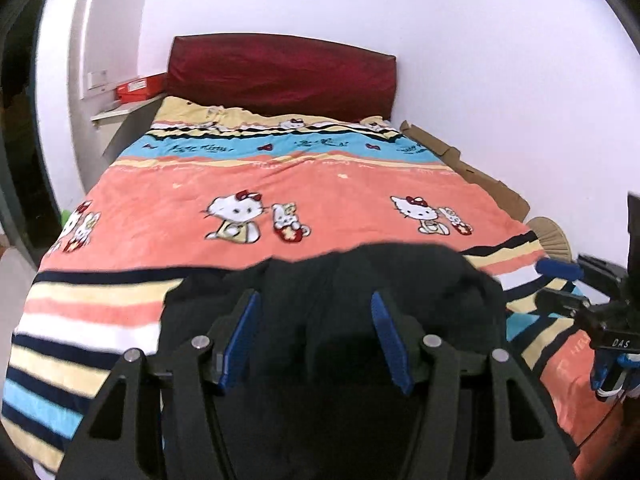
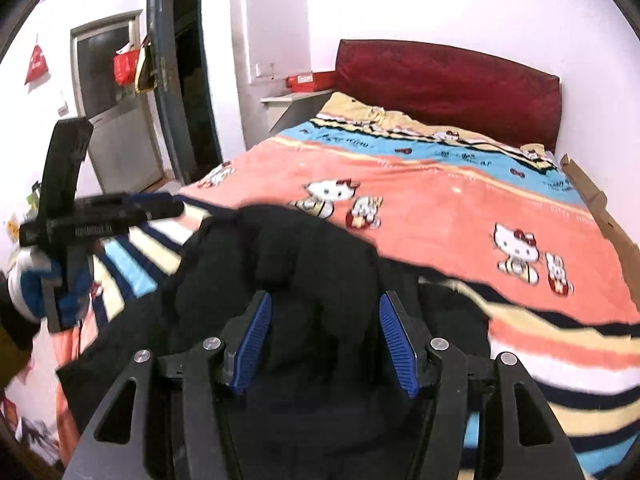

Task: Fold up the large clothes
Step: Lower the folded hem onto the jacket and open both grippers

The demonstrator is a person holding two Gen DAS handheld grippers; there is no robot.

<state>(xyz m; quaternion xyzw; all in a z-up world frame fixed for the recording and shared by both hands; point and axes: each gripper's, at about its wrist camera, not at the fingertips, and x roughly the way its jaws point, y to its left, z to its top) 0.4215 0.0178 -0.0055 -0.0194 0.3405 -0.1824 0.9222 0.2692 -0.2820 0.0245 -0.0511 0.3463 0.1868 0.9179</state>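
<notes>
Both the left gripper (image 1: 316, 312) and the right gripper (image 2: 325, 312) hang with jaws spread about halfway, pads clear of cloth, holding nothing, above the black garment (image 1: 420, 280) heaped on the bed's patterned blanket (image 1: 320, 184).

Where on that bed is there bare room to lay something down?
The coral stretch of the bedspread is free, from the black garment up to the dark red headboard cushion. The near end is crowded: the garment lies heaped there beneath both open tongs, left and right. Cardboard lines the wall side.
</notes>
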